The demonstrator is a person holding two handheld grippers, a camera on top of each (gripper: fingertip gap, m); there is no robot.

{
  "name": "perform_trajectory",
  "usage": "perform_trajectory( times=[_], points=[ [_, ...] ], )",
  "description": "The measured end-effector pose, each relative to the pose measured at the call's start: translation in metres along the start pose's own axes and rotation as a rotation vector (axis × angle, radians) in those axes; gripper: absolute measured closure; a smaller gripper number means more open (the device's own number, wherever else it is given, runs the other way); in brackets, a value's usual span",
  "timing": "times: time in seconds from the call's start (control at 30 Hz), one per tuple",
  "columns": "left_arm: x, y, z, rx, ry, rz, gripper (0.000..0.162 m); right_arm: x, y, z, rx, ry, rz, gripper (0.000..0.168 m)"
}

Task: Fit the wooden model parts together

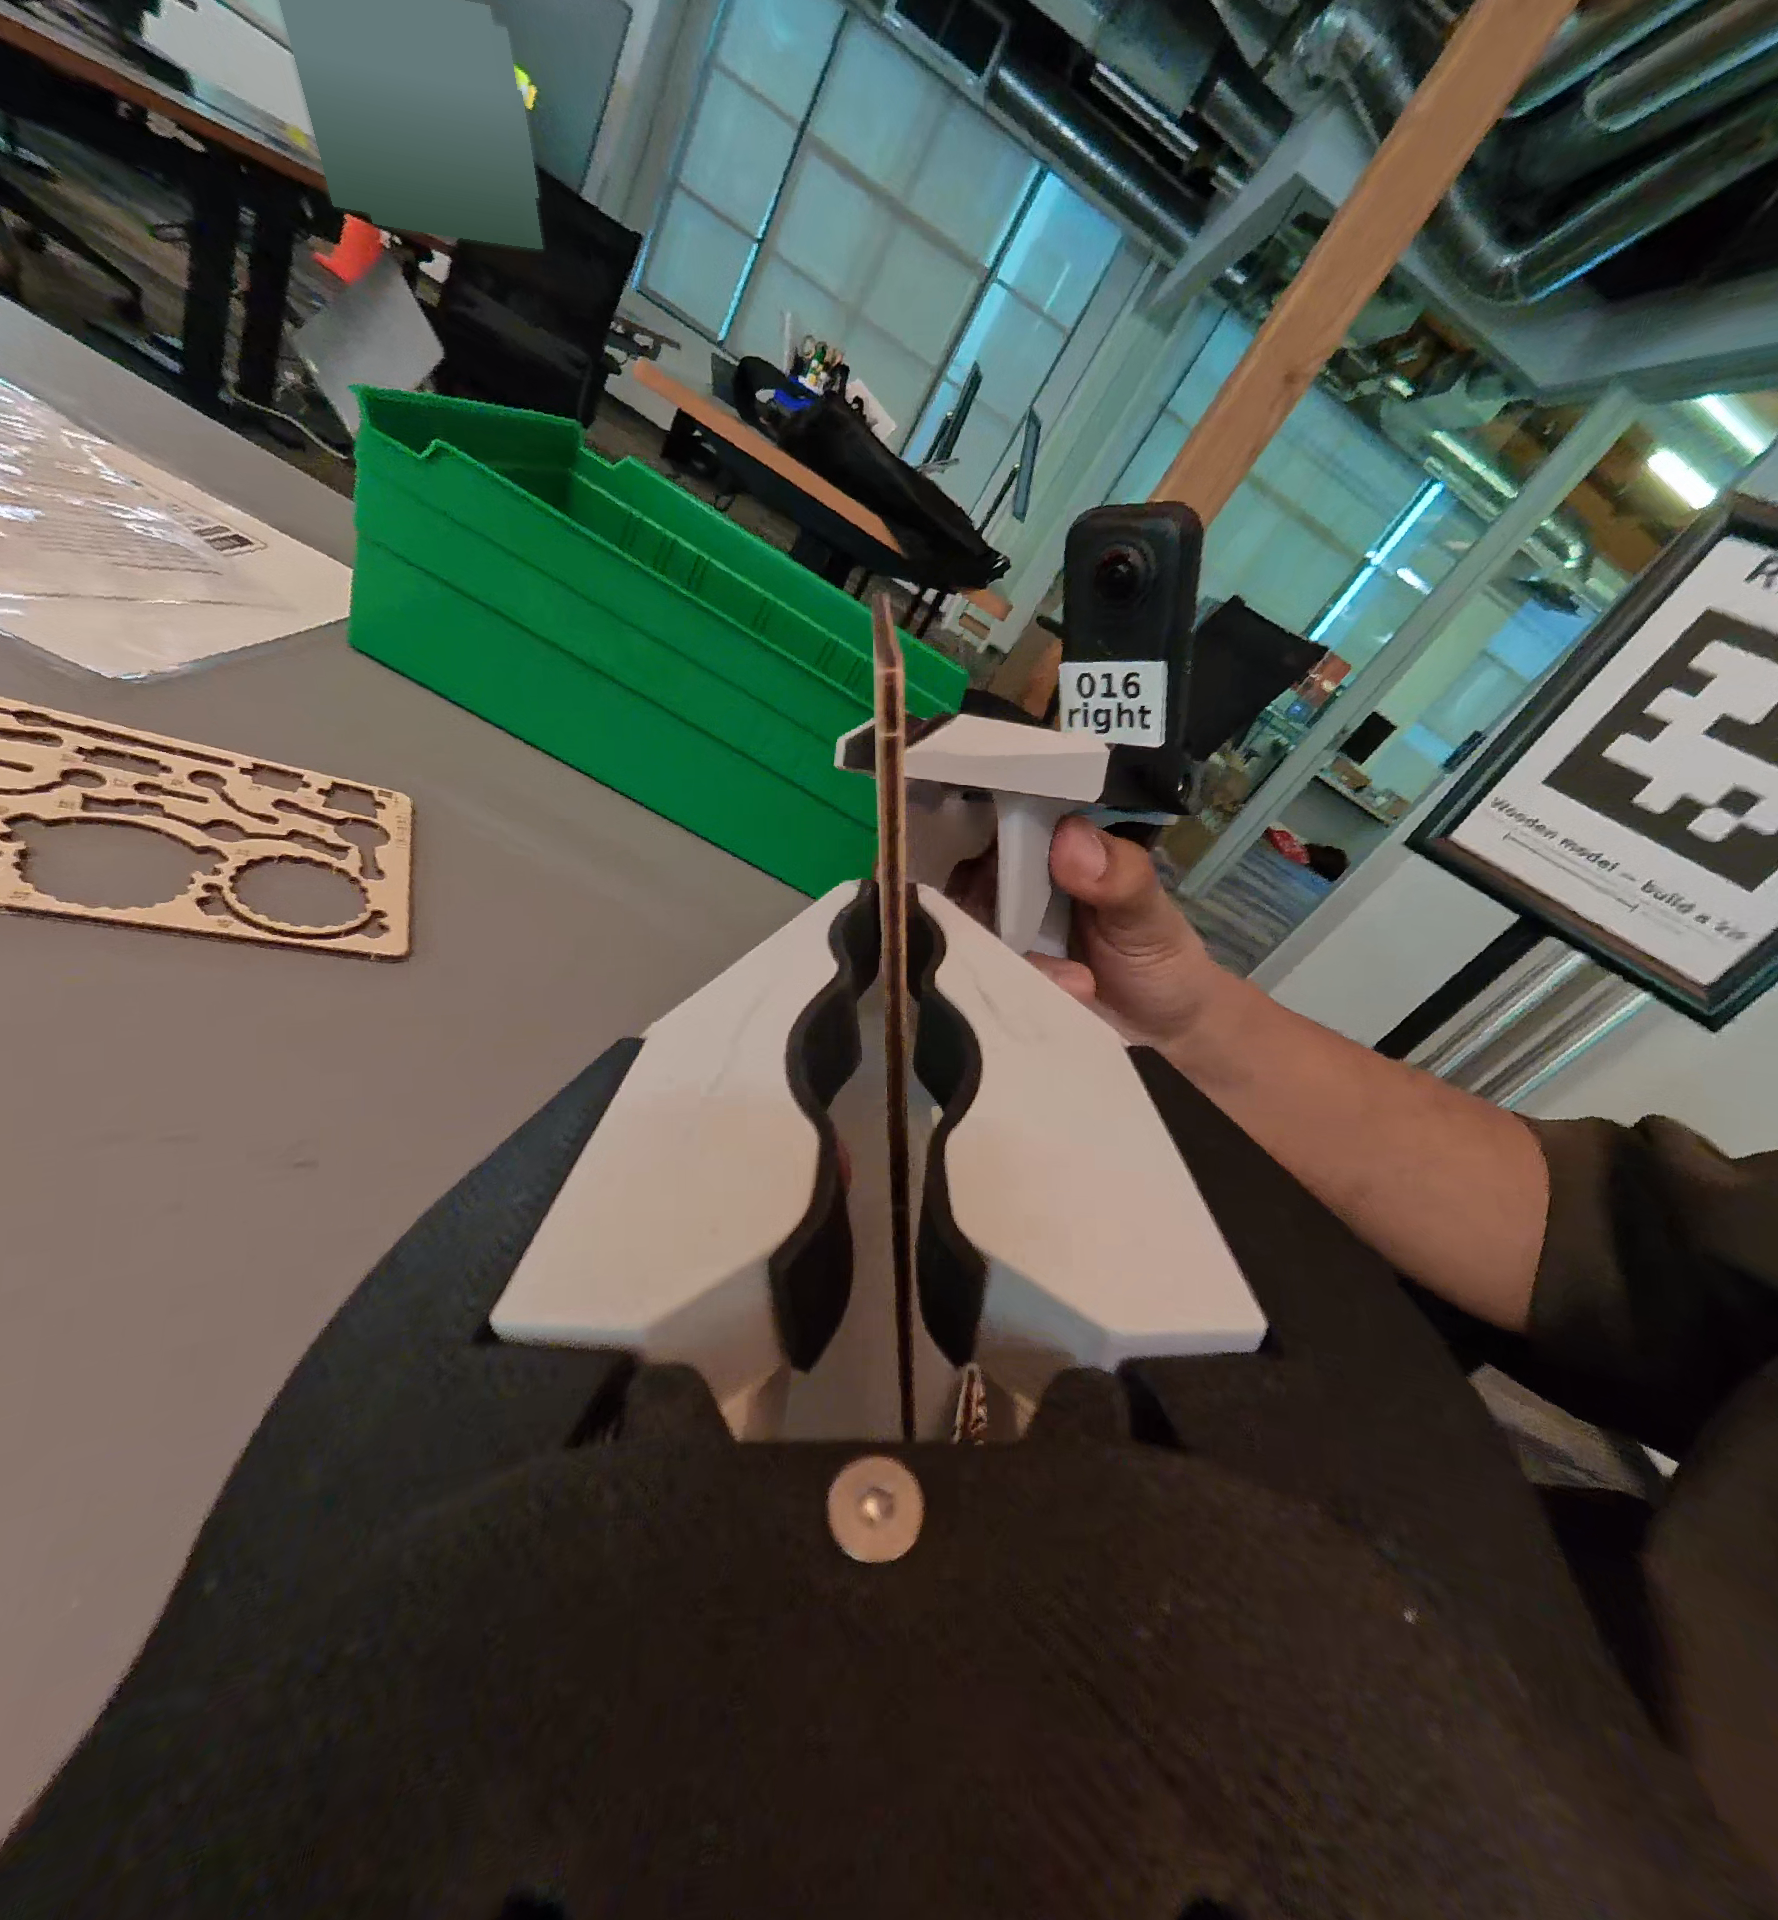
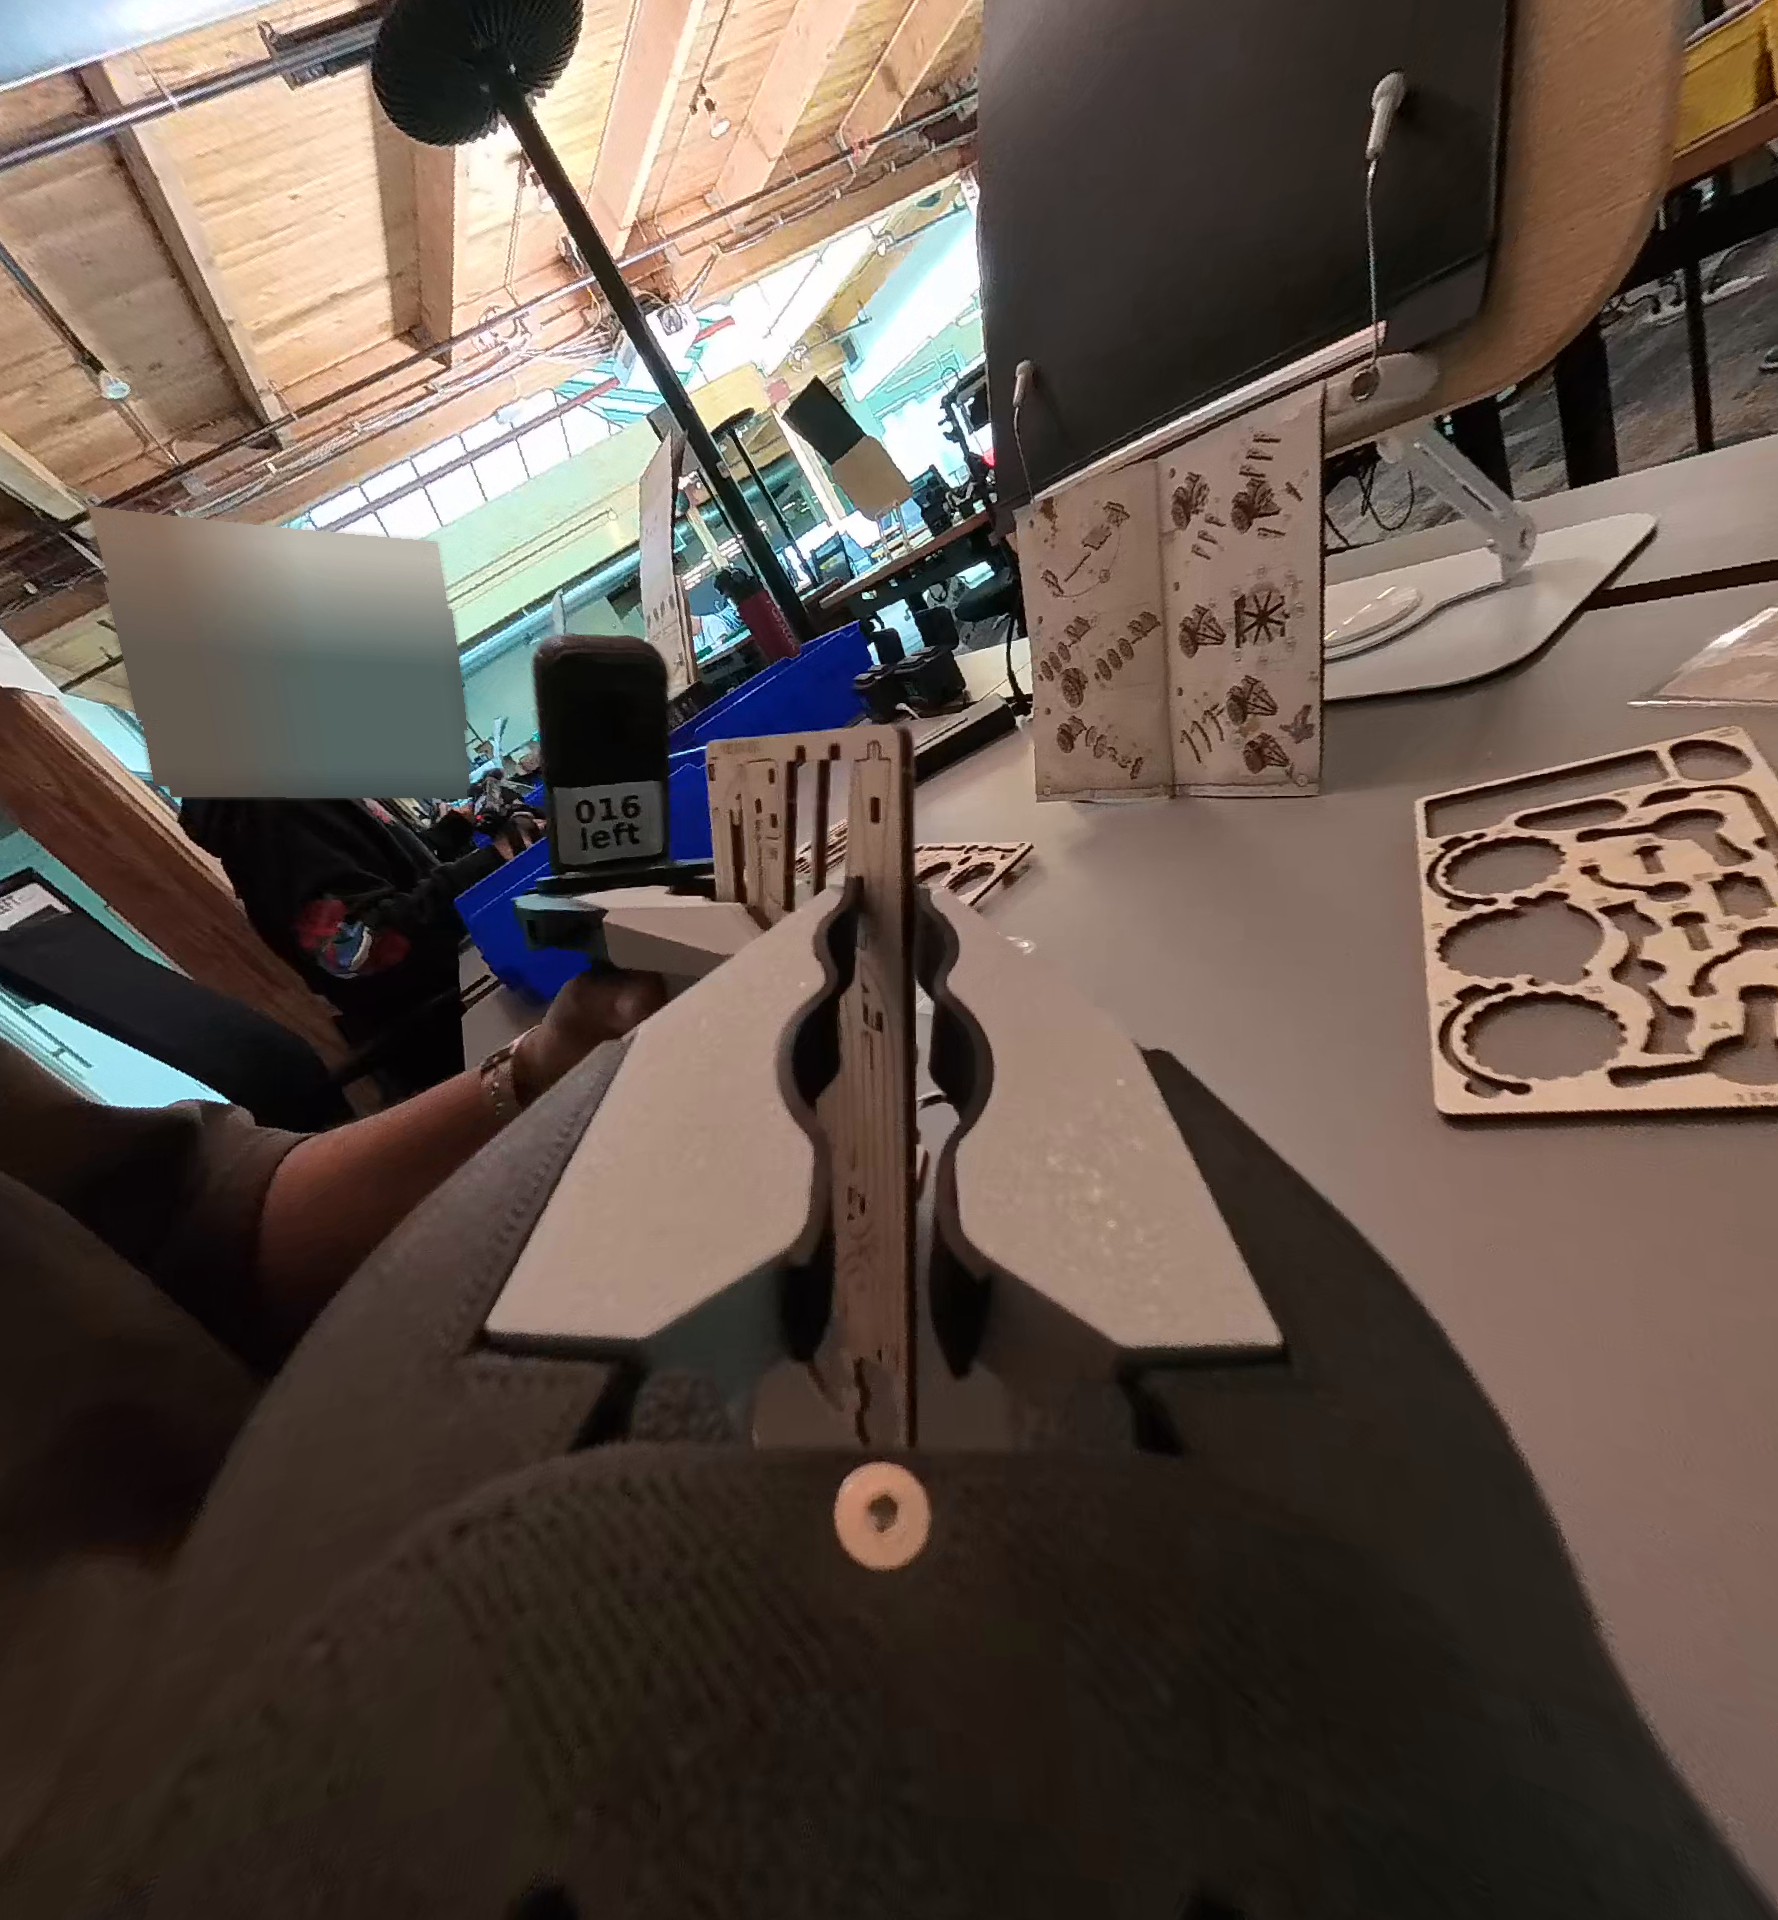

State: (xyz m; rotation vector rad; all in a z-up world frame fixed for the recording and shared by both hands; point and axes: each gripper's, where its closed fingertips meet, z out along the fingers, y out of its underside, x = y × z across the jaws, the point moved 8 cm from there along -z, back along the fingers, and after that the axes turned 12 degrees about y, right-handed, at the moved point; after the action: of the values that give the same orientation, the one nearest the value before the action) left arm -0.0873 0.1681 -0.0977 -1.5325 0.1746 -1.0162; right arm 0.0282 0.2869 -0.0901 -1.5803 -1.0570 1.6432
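Both held clear of the bench, presumably to break parts free. Left claw (image 1: 893,914) clamped on the wooden sheet (image 1: 891,831) edge-on; right claw (image 2: 885,914) clamped on the same sheet at its 12 o'clock. Emptied frame (image 2: 1633,925) lying at 2 o'clock.

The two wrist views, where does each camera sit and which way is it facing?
Left wrist view: on the left hand-held gripper, looking along its fingers, shut on a wooden sheet, toward a green bin; the person's right hand shows.
Right wrist view: on the right hand-held gripper, facing an instruction sheet; a forearm shows.
Shared: the same wooden sheet, gripped by both, and the grey table.
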Motion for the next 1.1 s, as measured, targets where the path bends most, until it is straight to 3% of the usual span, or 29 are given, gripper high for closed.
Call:
perform_trajectory(
  times=[0.57,0.7,0.8,0.93,1.1],
  points=[
    [0.001,0.004,0.004,-0.013,-0.132,0.045,0.161,-0.010,0.000,0.004,-0.004,0.261,-0.180,0.156],
    [0.002,0.000,0.001,-0.002,-0.077,0.004,0.162,-0.012,-0.006,0.002,0.057,0.213,-0.219,0.156],
    [0.004,0.003,0.002,-0.048,-0.065,0.036,0.162,-0.009,-0.012,-0.003,0.087,0.161,-0.111,0.151],
    [0.006,0.006,0.007,-0.065,-0.066,0.042,0.162,-0.003,-0.011,-0.006,0.069,0.087,0.006,0.163],
    [0.008,0.009,0.010,-0.099,-0.137,0.112,0.162,-0.002,-0.011,-0.006,0.044,0.157,-0.049,0.163]
  ],
)
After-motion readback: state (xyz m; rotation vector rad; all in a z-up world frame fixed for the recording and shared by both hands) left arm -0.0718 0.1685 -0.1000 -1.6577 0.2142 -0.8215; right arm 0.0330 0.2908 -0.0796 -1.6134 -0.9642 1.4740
